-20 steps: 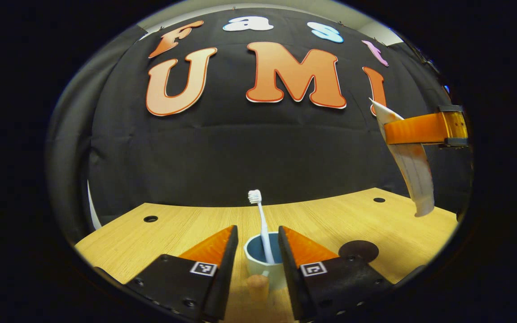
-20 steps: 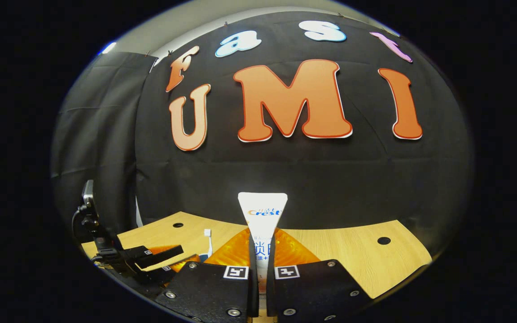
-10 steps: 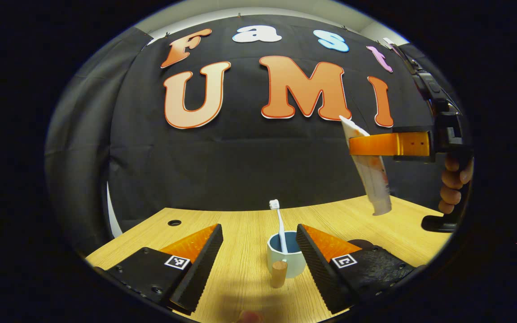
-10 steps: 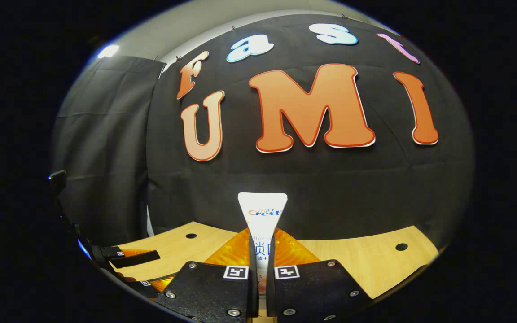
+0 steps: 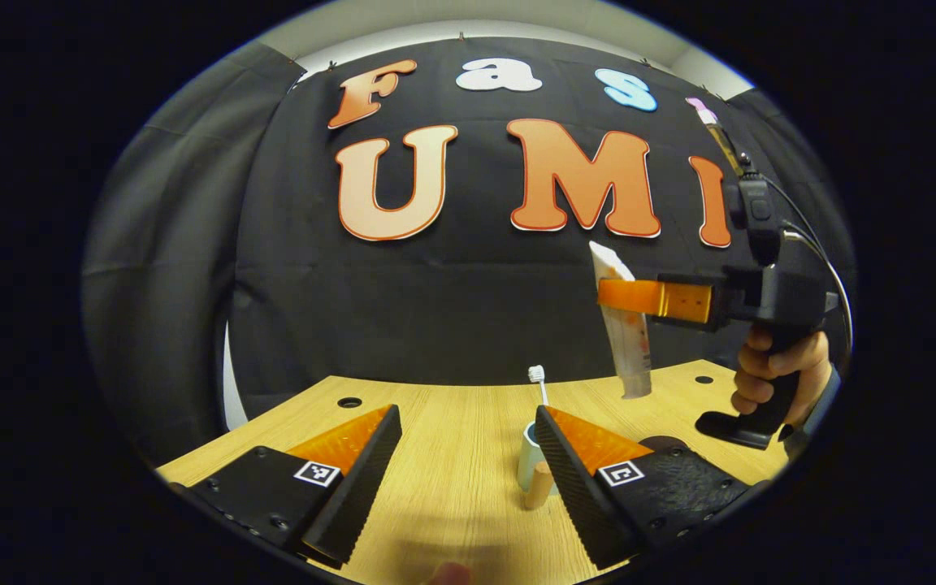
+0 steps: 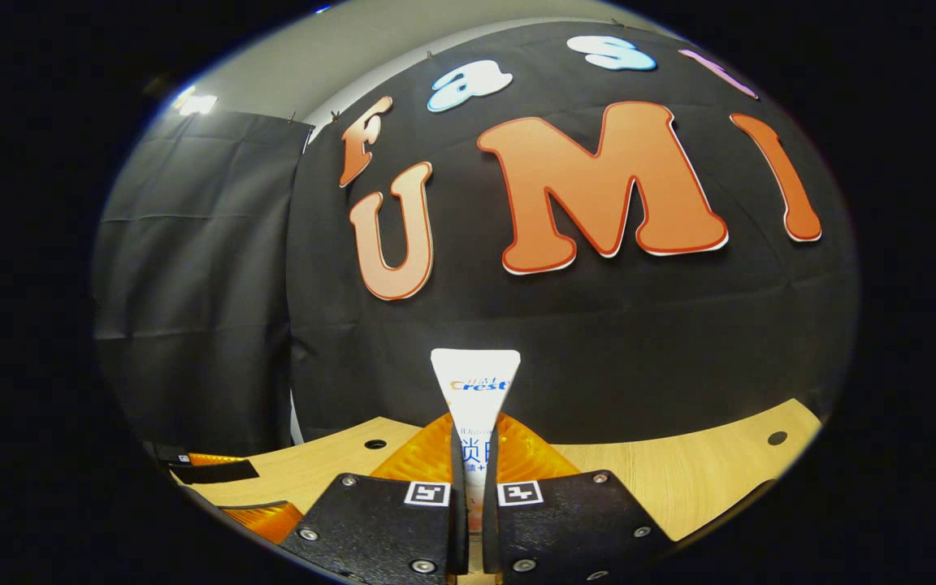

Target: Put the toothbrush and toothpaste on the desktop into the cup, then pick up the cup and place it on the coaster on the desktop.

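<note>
A pale cup (image 5: 526, 459) with a wooden handle (image 5: 539, 486) stands on the desktop, partly behind my left gripper's right-hand finger. A white toothbrush (image 5: 538, 382) stands in it, head up. My left gripper (image 5: 465, 418) is open and holds nothing, and the cup sits just beyond its fingertips. To the right, my right gripper (image 5: 618, 294) holds the toothpaste tube (image 5: 629, 341) in the air, cap down, above and right of the cup. In the right gripper view, my right gripper (image 6: 474, 443) is shut on the toothpaste tube (image 6: 474, 382). A dark round coaster (image 5: 665, 444) lies right of the cup.
The wooden desktop (image 5: 444, 496) has small round holes at the back (image 5: 349, 402). A hand (image 5: 770, 375) grips the right gripper's handle at the far right. The left gripper (image 6: 210, 471) shows low at the left of the right gripper view, over the desktop (image 6: 679, 479).
My left gripper has drawn back from the cup and opened wider, so the cup now sits by its right finger. The right gripper has carried the toothpaste leftward and lower, nearer the cup.
</note>
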A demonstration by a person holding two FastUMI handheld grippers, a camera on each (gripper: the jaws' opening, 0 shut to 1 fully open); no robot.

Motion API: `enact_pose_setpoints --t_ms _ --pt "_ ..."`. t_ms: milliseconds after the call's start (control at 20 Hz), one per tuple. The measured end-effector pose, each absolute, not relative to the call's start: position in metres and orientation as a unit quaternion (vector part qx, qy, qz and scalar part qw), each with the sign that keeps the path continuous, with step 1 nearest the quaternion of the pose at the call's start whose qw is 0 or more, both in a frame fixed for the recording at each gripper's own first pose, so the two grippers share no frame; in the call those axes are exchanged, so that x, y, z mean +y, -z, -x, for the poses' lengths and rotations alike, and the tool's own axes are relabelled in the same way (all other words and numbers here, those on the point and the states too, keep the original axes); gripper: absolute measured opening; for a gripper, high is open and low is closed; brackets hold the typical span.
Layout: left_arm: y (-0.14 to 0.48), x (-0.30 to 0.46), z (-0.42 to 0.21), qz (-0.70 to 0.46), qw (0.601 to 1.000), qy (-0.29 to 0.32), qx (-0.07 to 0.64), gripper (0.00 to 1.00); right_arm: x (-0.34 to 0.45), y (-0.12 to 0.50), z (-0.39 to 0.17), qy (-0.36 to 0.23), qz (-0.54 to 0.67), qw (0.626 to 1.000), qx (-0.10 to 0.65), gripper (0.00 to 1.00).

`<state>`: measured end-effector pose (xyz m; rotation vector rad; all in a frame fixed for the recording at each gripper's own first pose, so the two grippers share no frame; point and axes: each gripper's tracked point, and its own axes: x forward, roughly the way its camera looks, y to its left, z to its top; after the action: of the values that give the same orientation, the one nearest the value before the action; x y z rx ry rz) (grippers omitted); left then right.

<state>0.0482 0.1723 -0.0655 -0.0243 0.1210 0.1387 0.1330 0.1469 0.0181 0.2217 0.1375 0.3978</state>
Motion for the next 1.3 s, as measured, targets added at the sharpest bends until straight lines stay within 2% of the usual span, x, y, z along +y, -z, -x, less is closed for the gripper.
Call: enact_pose_setpoints --t_ms 350,800,1300 --pt "0.063 0.172 -0.041 0.017 0.996 -0.068 0.060 0.99 0.176 0.016 -0.148 -0.209 -0.128 0.967 0.075 0.07" --pt "0.090 0.182 -0.044 0.038 0.991 -0.088 0.091 0.99 0.195 0.061 -0.154 -0.199 -0.110 0.968 0.105 0.08" --pt "0.113 0.169 -0.051 0.048 0.987 -0.076 0.132 0.99 0.184 0.084 -0.126 -0.204 -0.081 0.964 0.151 0.19"
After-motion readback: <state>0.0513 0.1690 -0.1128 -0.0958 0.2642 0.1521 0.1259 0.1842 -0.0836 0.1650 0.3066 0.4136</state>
